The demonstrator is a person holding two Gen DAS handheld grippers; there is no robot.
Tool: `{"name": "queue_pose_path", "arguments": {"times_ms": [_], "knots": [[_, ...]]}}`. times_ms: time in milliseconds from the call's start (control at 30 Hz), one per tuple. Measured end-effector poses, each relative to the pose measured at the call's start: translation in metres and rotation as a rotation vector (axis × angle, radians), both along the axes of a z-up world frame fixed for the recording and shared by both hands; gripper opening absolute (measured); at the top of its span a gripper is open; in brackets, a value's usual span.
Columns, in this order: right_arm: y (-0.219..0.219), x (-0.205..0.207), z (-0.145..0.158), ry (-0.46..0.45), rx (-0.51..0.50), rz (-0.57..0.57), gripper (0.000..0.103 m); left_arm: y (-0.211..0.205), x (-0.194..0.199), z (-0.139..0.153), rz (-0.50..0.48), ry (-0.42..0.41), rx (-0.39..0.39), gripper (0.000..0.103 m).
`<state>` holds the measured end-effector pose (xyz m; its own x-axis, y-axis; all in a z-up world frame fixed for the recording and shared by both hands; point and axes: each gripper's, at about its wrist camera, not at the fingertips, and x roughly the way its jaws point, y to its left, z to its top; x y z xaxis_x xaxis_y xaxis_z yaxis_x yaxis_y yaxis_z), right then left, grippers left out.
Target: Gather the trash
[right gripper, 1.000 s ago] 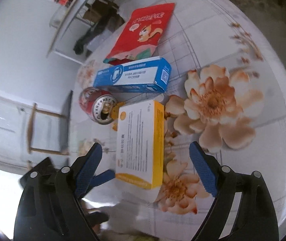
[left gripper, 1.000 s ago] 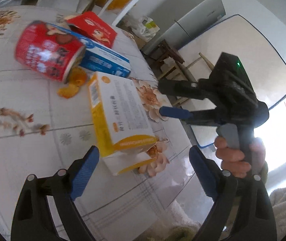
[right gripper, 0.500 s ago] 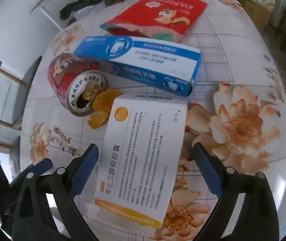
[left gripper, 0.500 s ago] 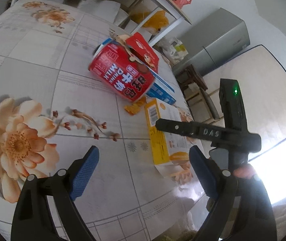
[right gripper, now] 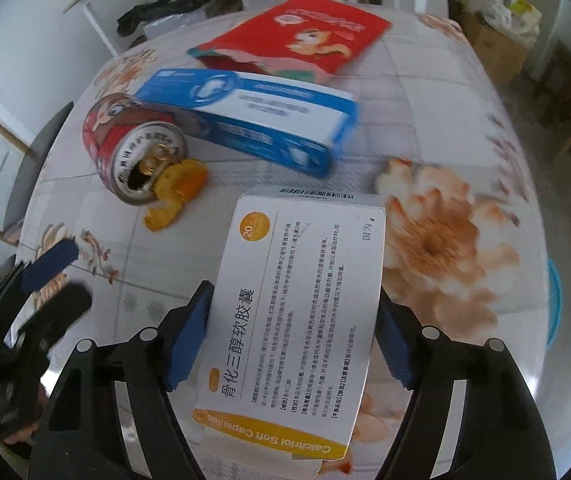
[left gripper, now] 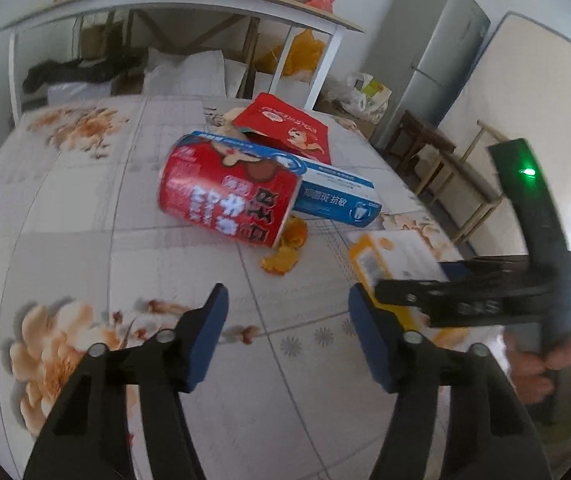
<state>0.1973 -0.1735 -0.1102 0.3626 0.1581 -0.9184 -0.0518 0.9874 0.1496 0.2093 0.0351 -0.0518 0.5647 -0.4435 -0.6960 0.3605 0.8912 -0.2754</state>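
A white and yellow capsule box [right gripper: 297, 320] lies flat on the flowered tablecloth [right gripper: 445, 160]. My right gripper [right gripper: 293, 294] straddles it from above, jaws closing, the blue pads [right gripper: 189, 340] against its long sides. Beyond it lie a tipped red can [right gripper: 125, 144] with orange peel [right gripper: 177, 184] at its mouth, a blue box [right gripper: 253, 116] and a red snack pouch [right gripper: 297, 36]. My left gripper [left gripper: 289, 340] hovers over bare cloth short of the red can [left gripper: 225, 196], jaws closing with nothing between them. The capsule box [left gripper: 397, 260] sits to its right under the right gripper [left gripper: 425, 284].
A white shelf table [left gripper: 173, 4] with pots stands behind the table, sacks beneath it. A grey fridge [left gripper: 429, 56] and wooden chairs [left gripper: 445, 176] are at the right. A hand [left gripper: 545, 360] holds the right gripper. Something blue [right gripper: 553, 300] sits on the floor past the table's right edge.
The right gripper came down over the capsule box and its jaws narrowed onto its sides. The left gripper swung to face the red can, and its jaws narrowed.
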Motion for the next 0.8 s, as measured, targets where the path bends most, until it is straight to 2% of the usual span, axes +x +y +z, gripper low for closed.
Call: {"name": "queue_pose_path", "arguments": {"times_ms": [100,267,433,600,800], "knots": [[-0.015,-0.007,0.000,-0.005,0.010,-0.033,0.071,-0.009,0.013,-0.008,0.018,0.042,-0.018,0.046],[-0.033,-0.016,0.001,-0.019,0.038,-0.062,0.071,-0.007,0.038,-0.024,0.123,0.141,-0.058,0.031],[-0.038,-0.021,0.002,-0.038,0.053,-0.059,0.071,-0.011,0.041,-0.025,0.166,0.134,-0.049,0.020],[-0.051,-0.027,0.005,-0.043,0.079,-0.063,0.071,-0.021,0.037,-0.027,0.150,0.134,-0.029,0.000],[-0.066,-0.037,0.010,-0.036,0.108,-0.071,0.071,-0.026,0.018,-0.023,0.101,0.142,-0.021,0.000]]}}
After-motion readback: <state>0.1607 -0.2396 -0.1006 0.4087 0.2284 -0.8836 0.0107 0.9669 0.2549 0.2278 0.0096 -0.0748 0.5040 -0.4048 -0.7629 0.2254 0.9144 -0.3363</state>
